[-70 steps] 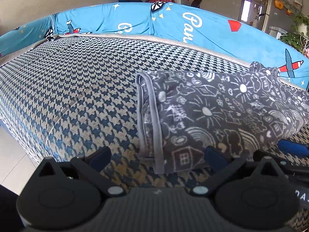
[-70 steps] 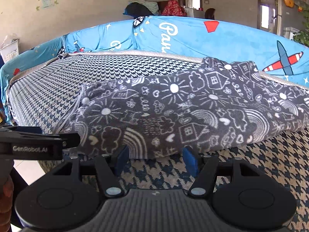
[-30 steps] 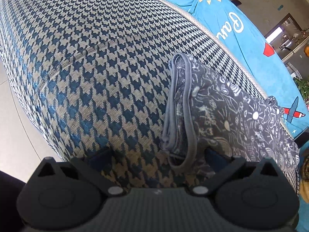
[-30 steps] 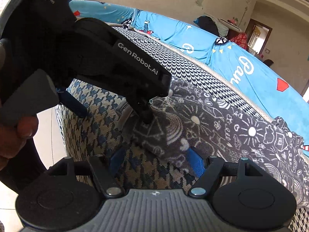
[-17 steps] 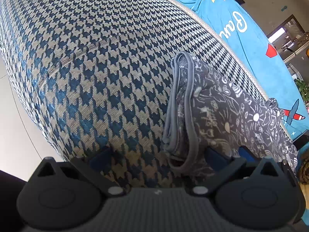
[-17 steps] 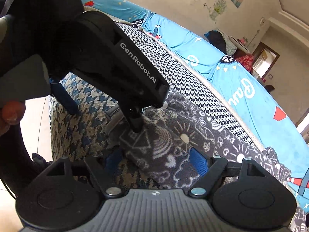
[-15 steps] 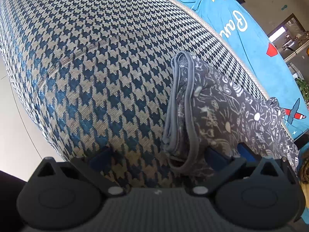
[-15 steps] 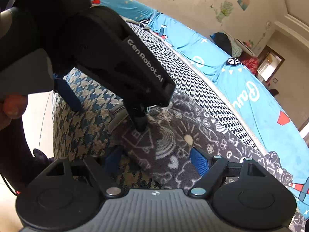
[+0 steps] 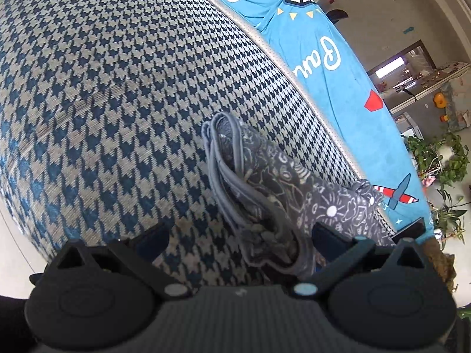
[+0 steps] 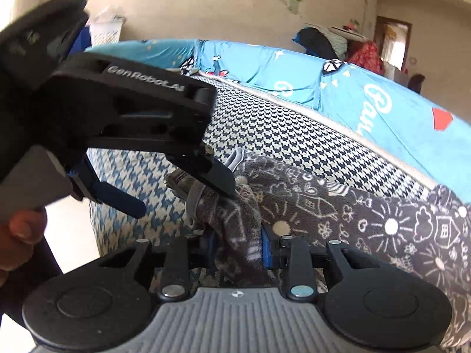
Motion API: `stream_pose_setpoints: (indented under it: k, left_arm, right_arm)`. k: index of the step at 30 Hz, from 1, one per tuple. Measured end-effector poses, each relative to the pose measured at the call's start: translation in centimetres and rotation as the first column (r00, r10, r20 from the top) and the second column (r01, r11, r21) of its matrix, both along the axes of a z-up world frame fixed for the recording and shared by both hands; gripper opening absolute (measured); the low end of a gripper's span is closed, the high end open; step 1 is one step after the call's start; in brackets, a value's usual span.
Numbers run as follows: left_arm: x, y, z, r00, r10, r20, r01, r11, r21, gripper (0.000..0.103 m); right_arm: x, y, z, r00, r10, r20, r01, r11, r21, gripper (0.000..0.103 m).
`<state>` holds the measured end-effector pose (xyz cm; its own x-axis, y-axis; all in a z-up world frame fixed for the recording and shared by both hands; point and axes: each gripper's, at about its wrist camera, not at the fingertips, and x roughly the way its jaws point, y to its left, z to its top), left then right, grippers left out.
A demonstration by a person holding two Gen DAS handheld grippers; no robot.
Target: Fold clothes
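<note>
My right gripper [image 10: 237, 248] was closing on the grey patterned garment's [image 10: 353, 220] near corner on the houndstooth sofa [image 10: 279, 129]; my left gripper [image 9: 238, 241] stood apart. Next, probably, lifting and folding.

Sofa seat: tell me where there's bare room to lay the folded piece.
The houndstooth seat is bare left of the grey printed garment, up to the blue cover. It is crowded at the front edge, where the left gripper and the closing right gripper meet the cloth.

A houndstooth sofa seat [image 9: 112, 94], a blue cartoon-print cover [image 10: 368, 108] along its back, potted plants [image 9: 441, 158] beyond.
</note>
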<state>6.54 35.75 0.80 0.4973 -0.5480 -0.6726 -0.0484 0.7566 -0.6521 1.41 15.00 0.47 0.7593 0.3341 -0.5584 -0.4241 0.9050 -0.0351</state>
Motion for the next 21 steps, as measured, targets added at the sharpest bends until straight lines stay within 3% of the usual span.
stream_pose_setpoints:
  k: [4,9,12,16,18,21]
  left_arm:
    - [2.6,-1.3,0.7,0.999,-0.044,-0.029,0.042,0.997,-0.062,0.103]
    - [5.4,-3.5,-0.2,0.988,-0.118,-0.097,0.104,0.985,-0.138,0.103]
    - [5.8,-3.7,-1.2,0.987,-0.102,-0.122,0.075,0.975,-0.207,0.103]
    - [5.6,-4.3,-0.2,0.988,-0.143,-0.066,0.130,0.977,-0.171,0.103]
    - [5.2,-4.1,0.1,0.986,-0.157,-0.051,0.145,0.973,-0.182,0.103]
    - [5.2,-3.4,0.0,0.987,-0.149,-0.056,0.134,0.967,-0.217,0.103]
  right_arm:
    - [0.9,-1.7,0.7,0.998,-0.037,-0.057,0.044,0.991,0.128,0.027]
    - [1.5,-1.9,1.1,0.997,-0.042,-0.066,0.052,0.987,0.152,0.027]
    - [1.5,-1.5,1.0,0.998,-0.030,-0.053,0.036,0.993,0.117,0.027]
    - [1.0,0.2,0.2,1.000,0.006,0.000,-0.006,1.000,-0.007,0.032]
    - [1.2,1.0,-0.2,1.000,0.018,0.008,-0.017,0.998,-0.064,0.047]
    - [1.2,1.8,-0.7,0.999,0.033,0.025,-0.030,0.993,-0.116,0.059]
